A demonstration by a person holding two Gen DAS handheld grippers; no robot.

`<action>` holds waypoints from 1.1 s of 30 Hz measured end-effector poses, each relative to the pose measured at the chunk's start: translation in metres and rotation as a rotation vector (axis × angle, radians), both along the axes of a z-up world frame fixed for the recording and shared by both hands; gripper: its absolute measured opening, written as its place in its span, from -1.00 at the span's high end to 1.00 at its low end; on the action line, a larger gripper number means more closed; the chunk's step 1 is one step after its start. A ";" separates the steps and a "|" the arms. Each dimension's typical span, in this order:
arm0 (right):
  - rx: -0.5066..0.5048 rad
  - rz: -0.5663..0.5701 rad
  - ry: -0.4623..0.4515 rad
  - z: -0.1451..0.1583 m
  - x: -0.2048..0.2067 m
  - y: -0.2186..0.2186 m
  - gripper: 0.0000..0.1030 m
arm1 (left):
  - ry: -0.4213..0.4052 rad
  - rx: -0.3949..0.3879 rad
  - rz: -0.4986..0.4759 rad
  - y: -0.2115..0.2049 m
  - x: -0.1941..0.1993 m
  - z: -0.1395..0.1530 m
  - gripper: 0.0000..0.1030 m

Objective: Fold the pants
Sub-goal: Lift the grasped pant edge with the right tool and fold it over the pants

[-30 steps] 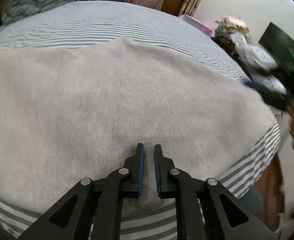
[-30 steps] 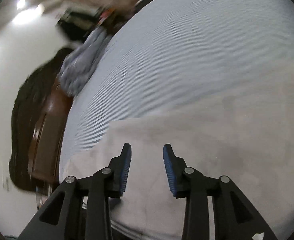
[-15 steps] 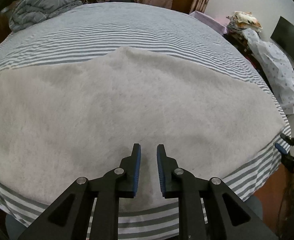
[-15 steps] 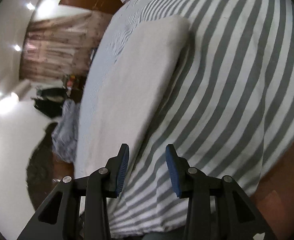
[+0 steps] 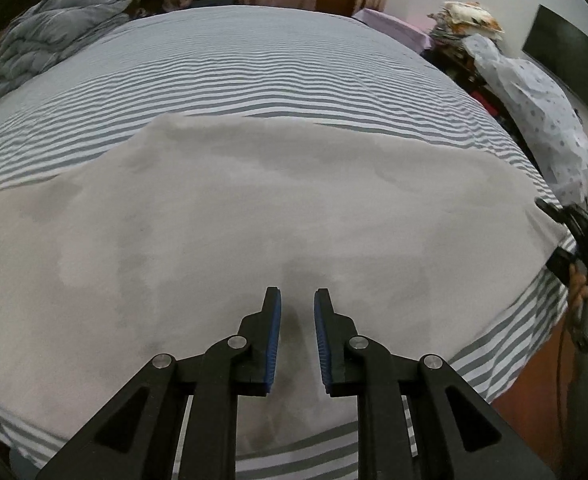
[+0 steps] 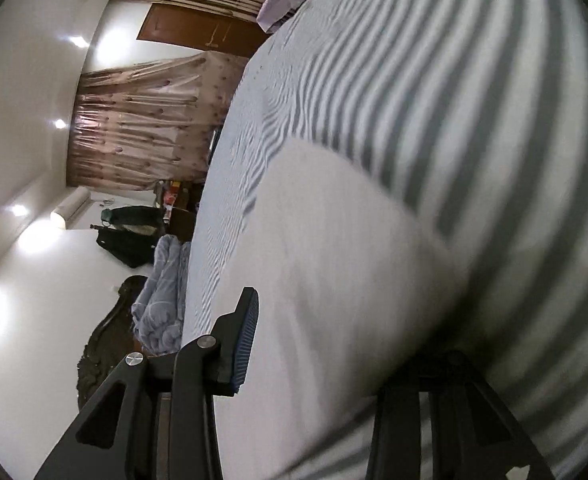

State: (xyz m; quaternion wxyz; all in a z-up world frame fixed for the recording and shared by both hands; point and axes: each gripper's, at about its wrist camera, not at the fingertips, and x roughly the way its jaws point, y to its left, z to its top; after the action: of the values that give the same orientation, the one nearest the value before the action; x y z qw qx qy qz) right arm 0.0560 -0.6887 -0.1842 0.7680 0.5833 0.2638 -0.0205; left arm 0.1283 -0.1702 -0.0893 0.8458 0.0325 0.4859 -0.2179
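Note:
The light grey pants (image 5: 254,216) lie spread flat across the near part of the striped bed (image 5: 254,64). My left gripper (image 5: 297,332) hovers over their near edge, jaws slightly apart and empty. My right gripper (image 6: 334,360) is at the pants' right end (image 6: 334,260), turned on its side. Its jaws are wide apart with the cloth edge between them. One finger (image 6: 246,332) shows above the cloth; the other is hidden under it. The right gripper also shows at the right edge of the left wrist view (image 5: 574,232).
A crumpled grey duvet (image 5: 54,32) sits at the bed's far left. Piled clothes and a dotted cover (image 5: 534,112) stand beside the bed on the right. A wooden bed frame (image 5: 534,380) and floor lie at the right. Curtains (image 6: 142,120) and a door (image 6: 198,28) are behind.
My right gripper has swung onto the right end of the pants, and the cloth edge now lies between its jaws. My left gripper's jaws opened a little wider and stayed in place.

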 end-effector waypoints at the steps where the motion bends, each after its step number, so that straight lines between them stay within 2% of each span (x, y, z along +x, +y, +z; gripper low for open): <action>1: -0.004 0.009 0.000 0.001 0.006 -0.001 0.31 | -0.001 -0.003 -0.010 -0.006 0.000 0.000 0.64; 2: -0.015 0.015 0.005 0.003 0.007 -0.003 0.37 | -0.003 -0.004 -0.019 -0.011 0.000 0.000 0.64; 4: -0.036 0.021 0.014 0.005 0.009 -0.006 0.72 | -0.009 -0.008 -0.038 -0.022 0.000 -0.001 0.64; 5: -0.035 0.021 0.014 0.008 0.013 -0.005 0.75 | -0.012 -0.008 -0.045 -0.026 0.000 -0.002 0.64; 8: -0.058 0.025 0.021 0.017 0.015 -0.004 0.77 | -0.018 -0.020 -0.077 -0.038 0.000 -0.004 0.64; 11: -0.074 0.032 0.011 0.031 0.018 -0.002 0.78 | -0.016 0.012 -0.098 -0.050 0.005 -0.012 0.64; 17: -0.152 0.086 -0.028 0.080 0.037 0.020 0.78 | -0.039 0.025 -0.105 -0.055 0.010 -0.016 0.64; 19: -0.193 0.125 -0.045 0.101 0.046 0.034 0.78 | -0.016 -0.014 -0.103 -0.046 0.013 -0.013 0.64; 24: -0.251 0.227 -0.075 0.137 0.072 0.076 0.77 | -0.002 -0.055 -0.044 -0.010 0.017 -0.003 0.64; 29: -0.309 0.358 -0.083 0.164 0.105 0.142 0.78 | -0.012 -0.086 0.013 0.036 0.016 0.006 0.64; 33: -0.387 0.465 -0.059 0.172 0.131 0.204 0.78 | -0.004 -0.116 0.051 0.068 0.016 0.007 0.63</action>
State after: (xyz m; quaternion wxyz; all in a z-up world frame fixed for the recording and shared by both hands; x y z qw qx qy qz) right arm 0.1869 -0.4850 -0.0123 0.8563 0.3504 0.3591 0.1227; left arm 0.1438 -0.1018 -0.0827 0.8524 -0.0284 0.4716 -0.2241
